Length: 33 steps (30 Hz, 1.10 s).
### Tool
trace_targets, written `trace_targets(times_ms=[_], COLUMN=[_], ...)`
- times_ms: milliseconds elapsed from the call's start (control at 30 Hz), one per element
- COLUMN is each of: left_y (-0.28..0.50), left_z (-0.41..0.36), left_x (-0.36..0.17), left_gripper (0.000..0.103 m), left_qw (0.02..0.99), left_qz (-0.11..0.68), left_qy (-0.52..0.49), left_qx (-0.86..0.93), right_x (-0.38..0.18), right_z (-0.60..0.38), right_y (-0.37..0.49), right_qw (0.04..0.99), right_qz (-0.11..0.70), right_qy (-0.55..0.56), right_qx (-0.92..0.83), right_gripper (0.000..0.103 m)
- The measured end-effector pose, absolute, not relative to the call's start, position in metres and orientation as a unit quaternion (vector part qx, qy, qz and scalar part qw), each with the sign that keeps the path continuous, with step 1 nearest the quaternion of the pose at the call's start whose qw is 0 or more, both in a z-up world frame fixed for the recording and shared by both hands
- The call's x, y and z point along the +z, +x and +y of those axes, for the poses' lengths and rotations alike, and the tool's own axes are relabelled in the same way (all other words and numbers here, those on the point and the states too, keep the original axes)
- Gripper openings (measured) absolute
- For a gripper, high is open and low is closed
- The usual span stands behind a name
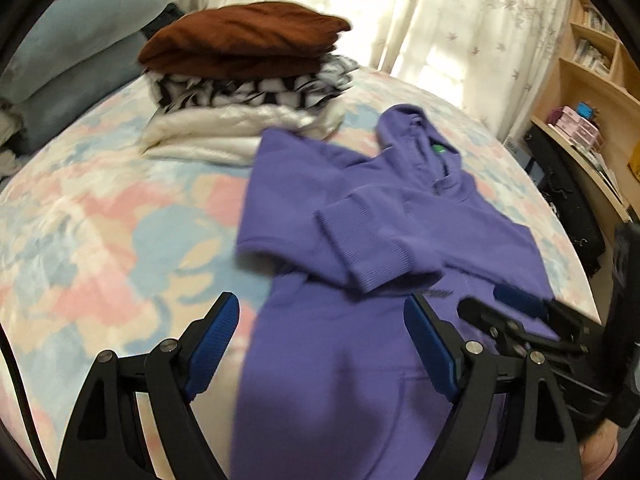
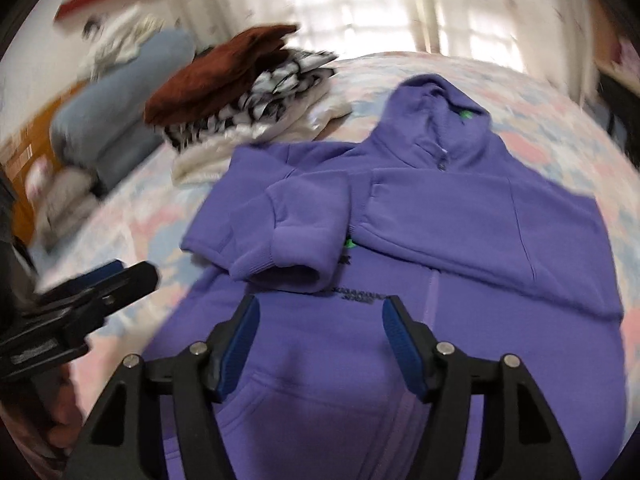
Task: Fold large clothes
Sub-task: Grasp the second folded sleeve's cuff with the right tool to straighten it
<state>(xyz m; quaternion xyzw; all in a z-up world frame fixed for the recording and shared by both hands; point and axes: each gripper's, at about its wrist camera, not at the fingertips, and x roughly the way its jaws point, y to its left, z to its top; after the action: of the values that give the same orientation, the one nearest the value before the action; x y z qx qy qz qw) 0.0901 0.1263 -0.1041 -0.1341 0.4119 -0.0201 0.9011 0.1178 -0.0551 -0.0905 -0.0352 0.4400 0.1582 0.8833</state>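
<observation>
A purple hoodie lies face up on the bed, hood toward the curtains, both sleeves folded across the chest; it fills the middle of the right wrist view. My left gripper is open and empty, hovering above the hoodie's lower left edge. My right gripper is open and empty above the hoodie's lower front, near the printed text. The right gripper also shows at the right of the left wrist view, and the left gripper at the left of the right wrist view.
A stack of folded clothes, brown on top, striped and white below, sits on the floral bedsheet beyond the hoodie. Blue pillows lie far left. Wooden shelves and a desk stand to the right. Curtains hang behind.
</observation>
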Motion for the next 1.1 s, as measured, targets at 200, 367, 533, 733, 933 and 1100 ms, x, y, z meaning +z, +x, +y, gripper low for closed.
trace_targets(times_ms=[200, 367, 533, 733, 933, 1100], left_y=[0.086, 0.086, 0.089, 0.086, 0.088, 0.094], left_z=[0.154, 0.169, 0.175, 0.175, 0.169, 0.154], left_x=[-0.125, -0.134, -0.139, -0.136, -0.137, -0.138], left_gripper=[0.083, 0.083, 0.083, 0.083, 0.083, 0.083], left_qw=[0.89, 0.886, 0.882, 0.886, 0.884, 0.884], left_qz=[0.429, 0.432, 0.435, 0.429, 0.432, 0.44], left_qy=[-0.154, -0.17, -0.18, -0.177, -0.177, -0.156], left_qx=[-0.002, 0.005, 0.008, 0.007, -0.002, -0.012], right_x=[-0.116, -0.138, -0.138, -0.045, -0.042, -0.113], right_z=[-0.014, 0.014, 0.028, -0.031, -0.171, -0.227], right_y=[0.139, 0.154, 0.17, 0.182, 0.179, 0.16], right_qw=[0.873, 0.861, 0.859, 0.924, 0.911, 0.844], right_qz=[0.443, 0.428, 0.414, 0.353, 0.385, 0.495], right_qy=[-0.151, -0.255, -0.283, -0.098, 0.148, 0.202], right_qx=[0.138, 0.103, 0.104, 0.109, -0.013, -0.046], right_gripper=[0.064, 0.064, 0.028, 0.016, 0.056, 0.065])
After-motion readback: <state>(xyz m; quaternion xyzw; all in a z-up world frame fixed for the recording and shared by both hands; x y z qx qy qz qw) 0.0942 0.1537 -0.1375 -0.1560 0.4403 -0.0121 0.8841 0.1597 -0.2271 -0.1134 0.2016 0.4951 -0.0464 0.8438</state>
